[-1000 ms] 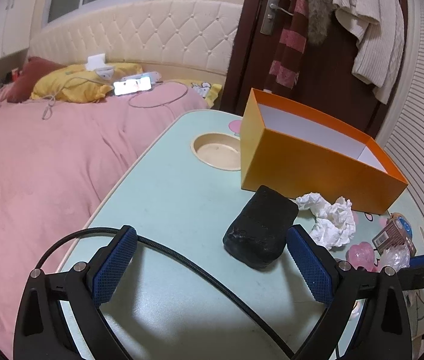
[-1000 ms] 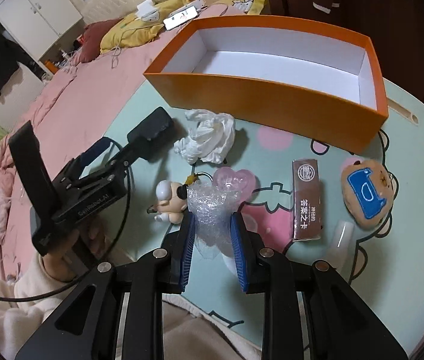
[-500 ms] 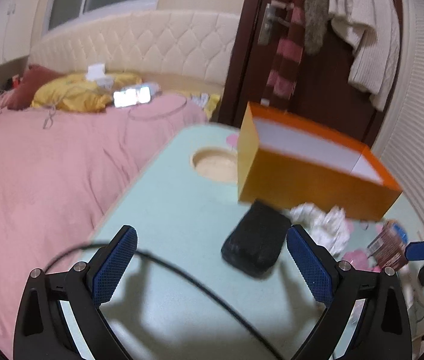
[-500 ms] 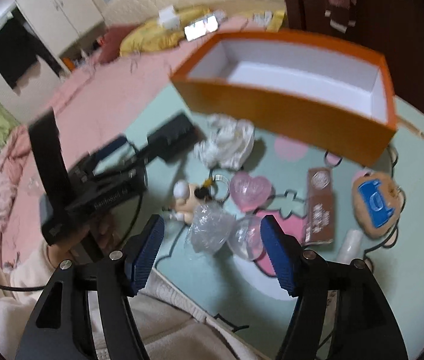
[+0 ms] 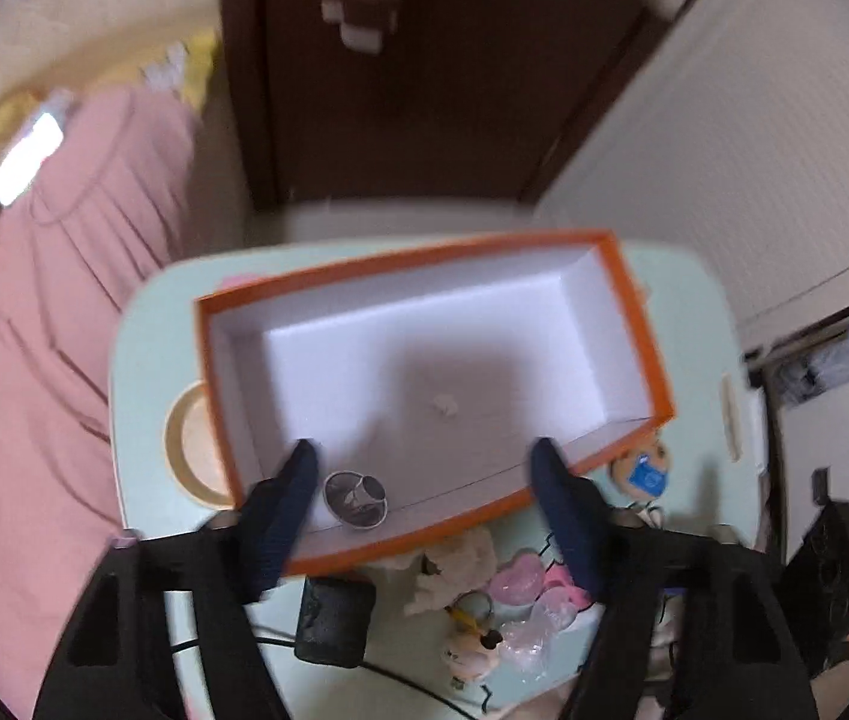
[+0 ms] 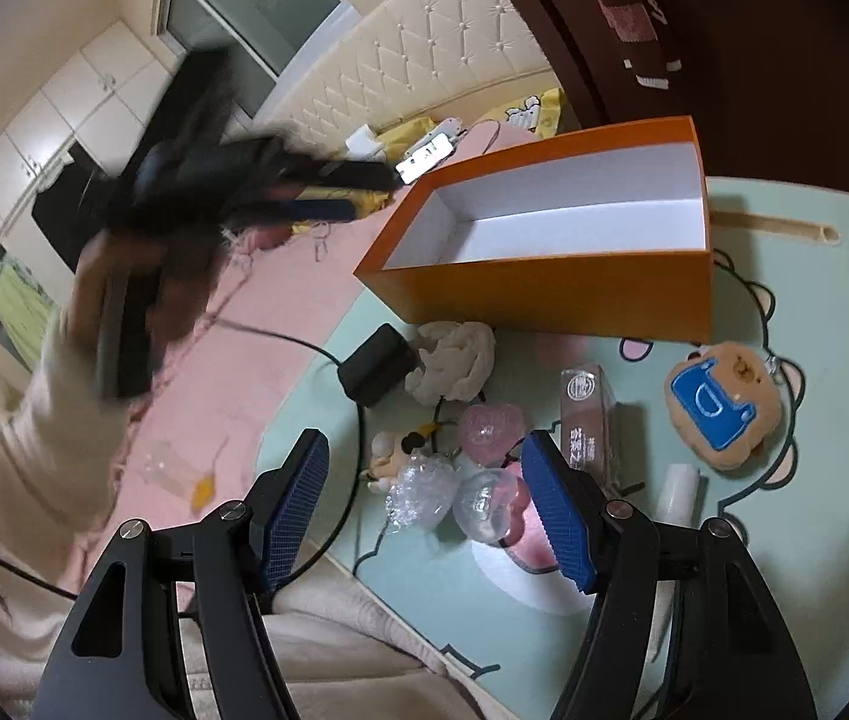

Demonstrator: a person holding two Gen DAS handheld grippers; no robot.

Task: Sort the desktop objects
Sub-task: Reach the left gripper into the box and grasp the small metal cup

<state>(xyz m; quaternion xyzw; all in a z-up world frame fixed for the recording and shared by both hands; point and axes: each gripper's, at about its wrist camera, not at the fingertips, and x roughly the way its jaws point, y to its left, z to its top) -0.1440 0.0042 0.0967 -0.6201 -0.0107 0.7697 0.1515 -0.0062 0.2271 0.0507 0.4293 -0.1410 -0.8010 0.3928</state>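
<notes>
My left gripper [image 5: 424, 510] hangs open over the orange box [image 5: 634, 324], looking down into its white inside. A small round grey item [image 5: 357, 499] lies in the box's near corner, and a tiny white scrap [image 5: 443, 403] lies mid-floor. In the right wrist view the left gripper [image 6: 328, 192] is blurred, raised beside the orange box [image 6: 544, 294]. My right gripper [image 6: 427, 516] is open and holds nothing. Crinkled plastic wrap [image 6: 418, 492] and a clear dome [image 6: 487, 507] lie between its fingers on the table.
On the mint table [image 6: 814, 540] lie a black adapter [image 6: 376, 363] with its cable, a crumpled tissue [image 6: 457, 360], a pink heart [image 6: 490, 426], a toy keychain [image 6: 391, 450], a brown carton [image 6: 586, 420], a bear plush [image 6: 721, 414] and a white tube [image 6: 679, 492]. A pink bed [image 5: 34, 390] lies left.
The left gripper rose from the table by the black adapter to above the box. The right gripper opened, let go of the plastic wrap and drew back.
</notes>
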